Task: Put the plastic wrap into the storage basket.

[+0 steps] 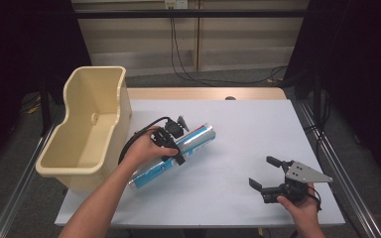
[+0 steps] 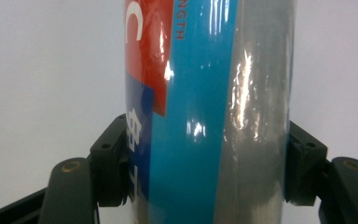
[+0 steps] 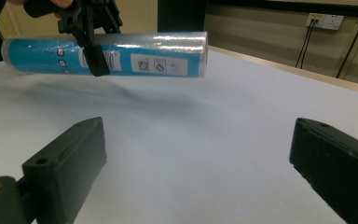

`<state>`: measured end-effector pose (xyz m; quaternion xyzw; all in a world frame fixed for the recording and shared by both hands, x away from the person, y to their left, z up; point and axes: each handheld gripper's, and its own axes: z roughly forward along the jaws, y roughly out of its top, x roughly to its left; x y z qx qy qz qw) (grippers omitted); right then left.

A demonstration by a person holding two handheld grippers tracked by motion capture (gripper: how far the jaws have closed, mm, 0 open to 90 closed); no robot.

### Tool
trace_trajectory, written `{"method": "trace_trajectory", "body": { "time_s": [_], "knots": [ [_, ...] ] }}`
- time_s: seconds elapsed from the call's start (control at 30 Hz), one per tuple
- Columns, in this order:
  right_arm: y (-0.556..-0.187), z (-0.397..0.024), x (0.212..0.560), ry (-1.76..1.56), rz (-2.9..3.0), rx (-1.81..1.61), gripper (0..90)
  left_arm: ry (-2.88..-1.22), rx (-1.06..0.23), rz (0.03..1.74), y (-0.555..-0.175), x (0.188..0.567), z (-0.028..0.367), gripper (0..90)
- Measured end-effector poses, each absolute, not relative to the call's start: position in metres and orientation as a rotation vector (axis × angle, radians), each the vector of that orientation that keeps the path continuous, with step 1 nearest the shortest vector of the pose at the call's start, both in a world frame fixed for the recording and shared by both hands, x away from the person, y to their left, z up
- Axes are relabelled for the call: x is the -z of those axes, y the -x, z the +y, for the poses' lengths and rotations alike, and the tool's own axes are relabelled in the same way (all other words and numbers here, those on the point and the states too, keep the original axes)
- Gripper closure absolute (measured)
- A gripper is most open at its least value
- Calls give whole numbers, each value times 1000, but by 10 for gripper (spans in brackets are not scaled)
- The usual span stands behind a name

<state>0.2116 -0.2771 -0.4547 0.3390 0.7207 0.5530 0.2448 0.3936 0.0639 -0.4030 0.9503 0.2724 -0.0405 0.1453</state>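
Left tongs [image 1: 177, 144] clenched around blue wrapped roll [image 1: 193, 140] mid-length, right tongs [image 1: 267, 172] spread wide, well apart.

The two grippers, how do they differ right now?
The left gripper is shut on the blue roll; the right gripper is open and holds nothing. The left is over the table's middle beside the beige bin; the right is near the front right. Both are hand-held.

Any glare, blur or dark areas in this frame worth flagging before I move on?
Left gripper view: white glare streaks on the wrapped roll, label print soft at close range. Right gripper view: the near jaws are out of focus, the roll is sharper. High view: evenly lit white table, surroundings almost black.
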Motion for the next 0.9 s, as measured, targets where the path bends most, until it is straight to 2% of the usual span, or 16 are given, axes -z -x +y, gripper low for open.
{"method": "trace_trajectory", "body": {
  "time_s": [0.4, 0.9],
  "knots": [
    [-212, -277, 455, -927, 1966, -1508, 34, -2654, 139, 833, -397, 374, 68, 322],
    [-211, -278, 454, -928, 1958, -1512, 32, -2596, 117, 912, -394, 311, 72, 322]
  ]
}}
